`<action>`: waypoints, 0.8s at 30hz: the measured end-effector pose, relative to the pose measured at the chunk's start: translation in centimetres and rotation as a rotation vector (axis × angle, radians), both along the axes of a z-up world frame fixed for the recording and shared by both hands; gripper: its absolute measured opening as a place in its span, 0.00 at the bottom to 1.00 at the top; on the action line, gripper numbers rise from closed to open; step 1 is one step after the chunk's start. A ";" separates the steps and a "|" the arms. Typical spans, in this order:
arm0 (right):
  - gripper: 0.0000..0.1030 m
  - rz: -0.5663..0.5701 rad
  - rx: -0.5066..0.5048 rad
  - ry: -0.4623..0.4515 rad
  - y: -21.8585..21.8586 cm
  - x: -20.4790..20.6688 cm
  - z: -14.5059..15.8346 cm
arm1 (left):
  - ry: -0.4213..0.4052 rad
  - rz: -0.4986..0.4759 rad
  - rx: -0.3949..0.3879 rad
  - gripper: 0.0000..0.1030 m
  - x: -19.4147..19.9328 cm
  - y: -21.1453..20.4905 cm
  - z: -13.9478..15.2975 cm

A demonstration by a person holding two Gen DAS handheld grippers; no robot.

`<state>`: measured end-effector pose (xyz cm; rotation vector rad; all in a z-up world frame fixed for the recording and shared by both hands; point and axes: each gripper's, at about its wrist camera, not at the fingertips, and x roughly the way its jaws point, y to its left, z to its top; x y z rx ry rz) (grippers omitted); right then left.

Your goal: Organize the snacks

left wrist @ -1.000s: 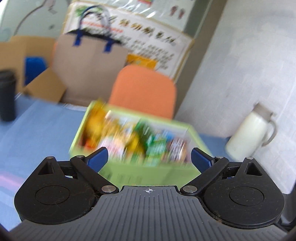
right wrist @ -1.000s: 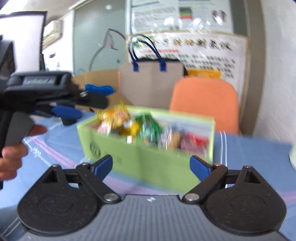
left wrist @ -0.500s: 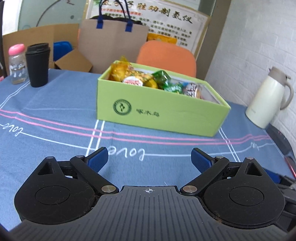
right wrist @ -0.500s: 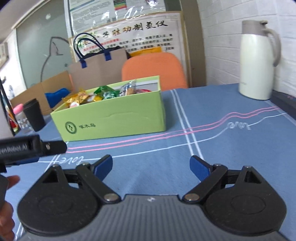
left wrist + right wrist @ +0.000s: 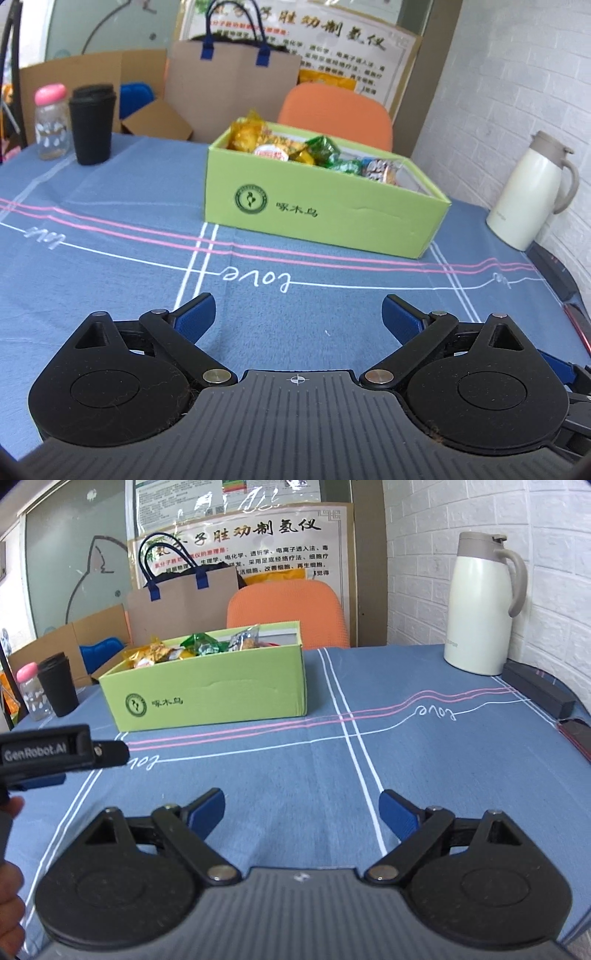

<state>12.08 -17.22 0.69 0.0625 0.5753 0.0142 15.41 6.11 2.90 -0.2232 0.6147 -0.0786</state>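
Observation:
A light green cardboard box (image 5: 321, 218) (image 5: 207, 698) stands on the blue tablecloth, filled with wrapped snacks (image 5: 295, 149) (image 5: 195, 648) in yellow, green and silver packets. My left gripper (image 5: 298, 317) hovers open over bare cloth in front of the box, nothing between its blue pads. My right gripper (image 5: 301, 812) is also open and empty, nearer the table's front and to the right of the box. The body of the left gripper (image 5: 55, 751), held in a hand (image 5: 9, 882), shows at the left edge of the right wrist view.
A black cup (image 5: 92, 123) (image 5: 59, 688) and a pink-capped bottle (image 5: 51, 122) stand at the left rear. A cream thermos jug (image 5: 532, 192) (image 5: 480, 605) stands at the right by the brick wall. An orange chair (image 5: 336, 110), a paper bag (image 5: 229, 85) and cardboard boxes sit behind the table.
Both grippers have drawn back and dipped, so more tablecloth lies before them and the box looks farther off. The right view has swung right, bringing in the jug. Jaws stay open.

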 end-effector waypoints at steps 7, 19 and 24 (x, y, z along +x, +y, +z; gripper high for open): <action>0.89 0.009 0.025 -0.046 0.8 -4.7 -0.2 | -0.060 -0.021 0.043 0.84 -5.6 -0.2 0.3; 0.89 0.009 0.037 -0.073 1.5 -8.3 -0.6 | -0.096 -0.036 0.072 0.83 -9.2 -0.2 0.5; 0.89 0.017 0.035 -0.060 1.7 -7.8 -0.7 | -0.077 -0.037 0.064 0.81 -8.3 0.0 0.1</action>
